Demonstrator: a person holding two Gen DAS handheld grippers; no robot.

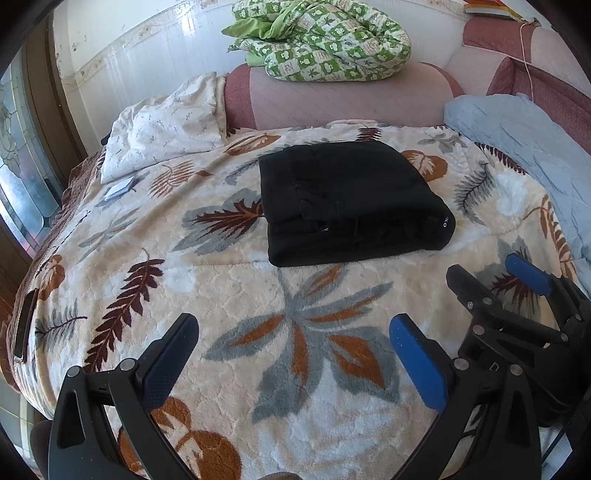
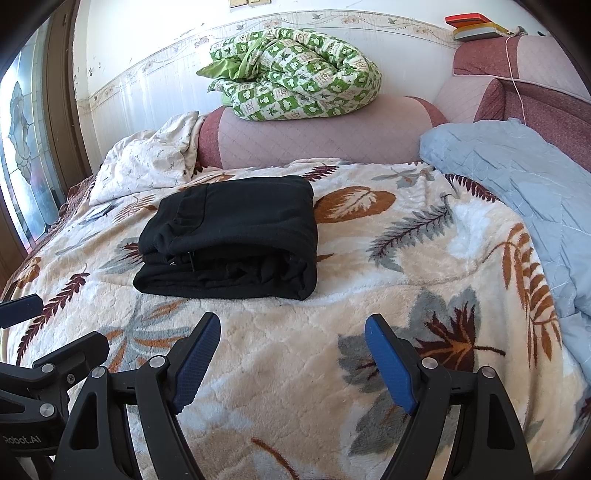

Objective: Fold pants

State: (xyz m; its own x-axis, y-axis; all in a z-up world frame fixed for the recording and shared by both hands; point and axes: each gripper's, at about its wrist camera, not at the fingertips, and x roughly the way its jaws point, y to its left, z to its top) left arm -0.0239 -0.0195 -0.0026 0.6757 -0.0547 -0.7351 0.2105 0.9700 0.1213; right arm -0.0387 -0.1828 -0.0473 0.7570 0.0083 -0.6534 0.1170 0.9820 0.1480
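Pants (image 1: pixel 351 201), black and folded into a thick rectangular stack, lie on the bed's leaf-patterned blanket (image 1: pixel 236 302), past both tools and touched by neither.

From the left edge in the left wrist view: a stained-glass door panel (image 1: pixel 22 177) stands beside the bed, then a crumpled white pillow (image 1: pixel 166 129) with a small flat blue-grey item (image 1: pixel 120 188) just in front of it on the blanket. The left tool (image 1: pixel 293 328) hangs over the blanket near its front edge, its two fingers spread wide with nothing between them. The folded stack sits ahead of it, slightly to the right. Behind the stack runs a pink bolster (image 1: pixel 332 96) carrying a bundled green-and-white checked quilt (image 1: pixel 321 40). Further right, the right tool (image 1: pixel 484 273) shows beside the left one, its fingers likewise apart and holding nothing. A light blue quilted cover (image 1: pixel 524 147) drapes along the bed's right side.

In the right wrist view the pants (image 2: pixel 232 236) lie ahead and to the left of the right tool (image 2: pixel 291 328), whose blue-padded fingers (image 2: pixel 388 365) stand well apart above the blanket (image 2: pixel 369 258). At the upper right, a few books (image 2: pixel 474 27) rest on the headboard (image 2: pixel 517 62), with a thin white cord (image 2: pixel 515 81) hanging down it.
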